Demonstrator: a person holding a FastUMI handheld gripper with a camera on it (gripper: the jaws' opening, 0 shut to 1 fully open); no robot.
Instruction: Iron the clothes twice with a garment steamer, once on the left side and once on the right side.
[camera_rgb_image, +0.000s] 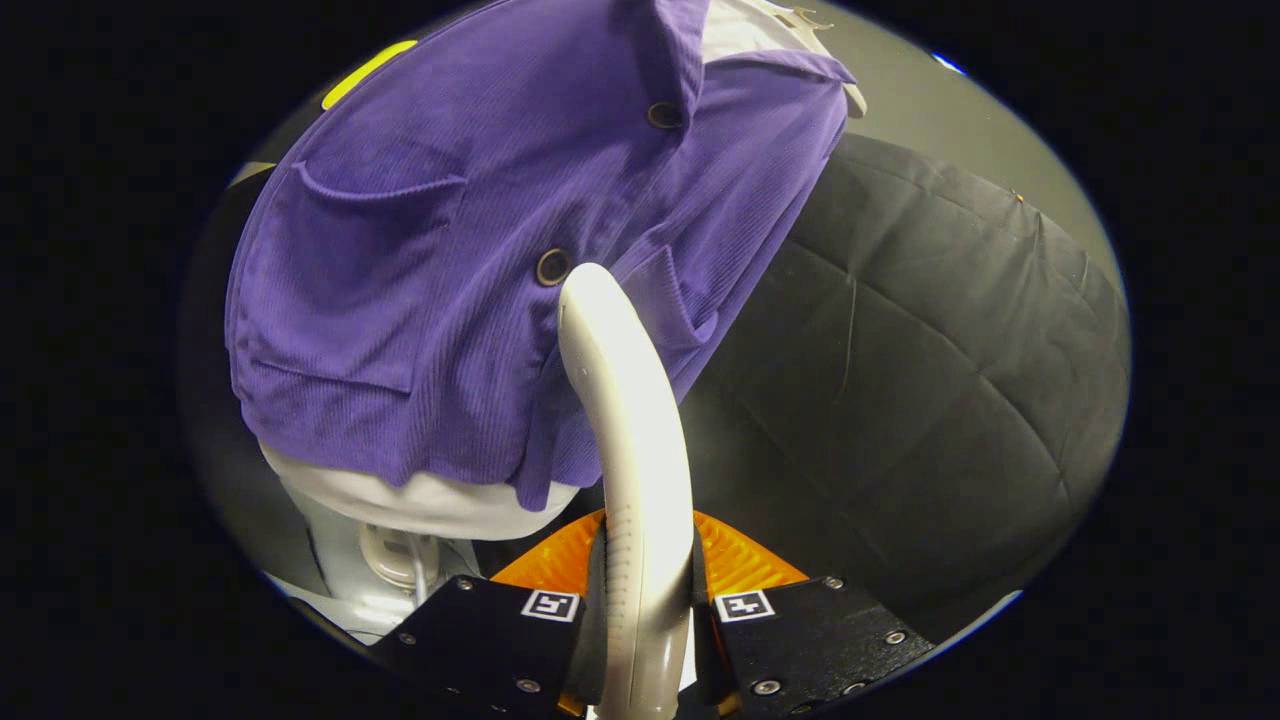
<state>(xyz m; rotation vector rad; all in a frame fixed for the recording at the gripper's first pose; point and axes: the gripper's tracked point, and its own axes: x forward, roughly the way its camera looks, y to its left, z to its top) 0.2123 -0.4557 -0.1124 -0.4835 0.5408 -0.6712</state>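
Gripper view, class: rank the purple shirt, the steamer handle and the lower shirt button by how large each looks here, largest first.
1. Purple shirt.
2. Steamer handle, clamped between the gripper fingers; its nearness to the camera enlarges it.
3. Lower shirt button.

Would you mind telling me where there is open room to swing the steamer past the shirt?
Open room lies beside the purple shirt, on its far-pocket side, before the black cloth wall. It is crowded at the button placket, where the steamer, clamped in the claw, nearly touches the fabric. Under the hem, the white mannequin base and its stand take up the room.
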